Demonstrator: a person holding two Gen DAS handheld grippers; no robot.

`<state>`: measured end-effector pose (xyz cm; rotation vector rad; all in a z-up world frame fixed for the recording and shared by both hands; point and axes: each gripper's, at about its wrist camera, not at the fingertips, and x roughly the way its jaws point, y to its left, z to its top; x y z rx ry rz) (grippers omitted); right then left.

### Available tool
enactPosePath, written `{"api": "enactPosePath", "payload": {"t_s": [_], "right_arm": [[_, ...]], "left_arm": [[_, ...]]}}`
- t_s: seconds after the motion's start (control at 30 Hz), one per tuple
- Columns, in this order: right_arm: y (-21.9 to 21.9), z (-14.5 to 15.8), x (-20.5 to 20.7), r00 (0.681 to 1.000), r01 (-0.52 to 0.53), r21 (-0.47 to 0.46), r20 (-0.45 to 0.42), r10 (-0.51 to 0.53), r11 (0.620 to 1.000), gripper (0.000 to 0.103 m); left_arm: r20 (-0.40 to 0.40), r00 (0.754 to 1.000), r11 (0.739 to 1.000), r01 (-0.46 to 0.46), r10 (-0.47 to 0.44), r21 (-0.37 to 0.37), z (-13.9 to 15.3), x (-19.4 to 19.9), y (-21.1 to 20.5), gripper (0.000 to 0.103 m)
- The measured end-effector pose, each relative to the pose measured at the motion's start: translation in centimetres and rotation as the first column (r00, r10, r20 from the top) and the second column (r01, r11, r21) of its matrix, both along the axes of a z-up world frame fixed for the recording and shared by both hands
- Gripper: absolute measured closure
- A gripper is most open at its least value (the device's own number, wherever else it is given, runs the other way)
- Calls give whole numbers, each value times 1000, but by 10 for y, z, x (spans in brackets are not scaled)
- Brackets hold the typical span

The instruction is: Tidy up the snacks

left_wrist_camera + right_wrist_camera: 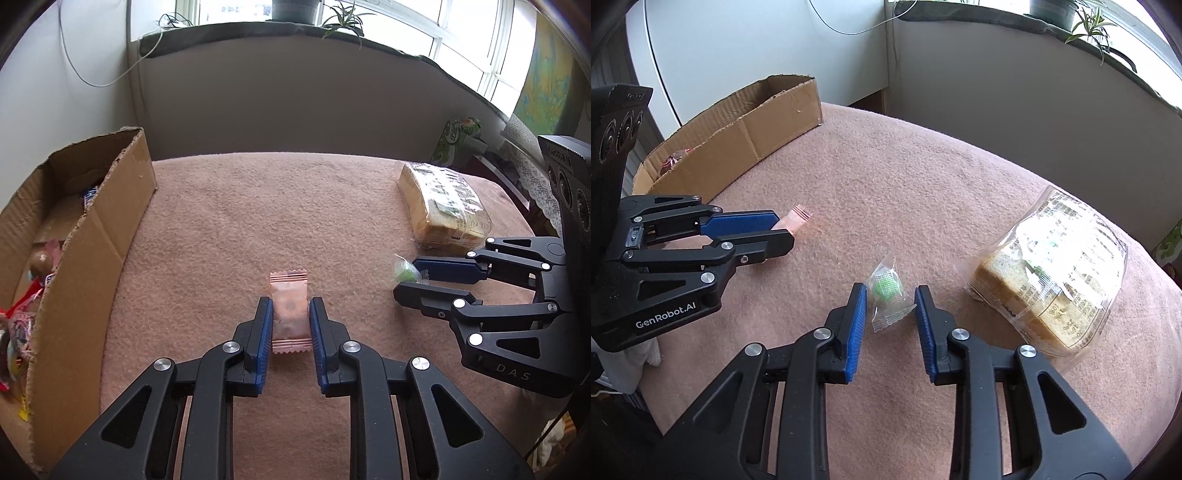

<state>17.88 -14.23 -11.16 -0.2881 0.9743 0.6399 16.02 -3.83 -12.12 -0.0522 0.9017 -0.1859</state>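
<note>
A pink snack packet [289,311] lies on the pink cloth between the blue pads of my left gripper [290,303]; the pads touch both its sides. It also shows in the right wrist view [795,219], partly hidden by the left gripper [781,230]. A clear wrapper with a green candy [887,294] lies between the fingers of my right gripper [891,291], which is open with gaps on both sides. The candy [405,272] and the right gripper [408,275] also show in the left wrist view. A cardboard box [92,236] holding several snacks stands at the left.
A bag of sliced bread [1052,273] lies to the right of the candy and shows in the left wrist view [441,205] too. The cardboard box [738,136] sits at the cloth's far left edge. A wall and windowsill with plants stand behind the table.
</note>
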Motion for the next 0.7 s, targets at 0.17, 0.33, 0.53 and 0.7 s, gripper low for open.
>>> {"api": "enactPosePath", "payload": {"t_s": [0.17,0.33,0.53,0.7], "right_arm": [[-2,7,-6,1000,2,9,7,-2,1000,76],[-1,23,-16,999,-4,33,32,2,999,76],[5,48,-23,998,-10,69,65,6,998,76],[14,69,-25,995,-21,91,94,12,996,76]], "left_arm": [[23,1000,1000,-10,10,-15,9,-8,8,85],[59,998,1000,-14,15,-16,22,-20,12,85],[104,994,999,-28,31,-31,40,-33,21,85],[146,988,998,-51,55,-29,54,-44,34,85]]}}
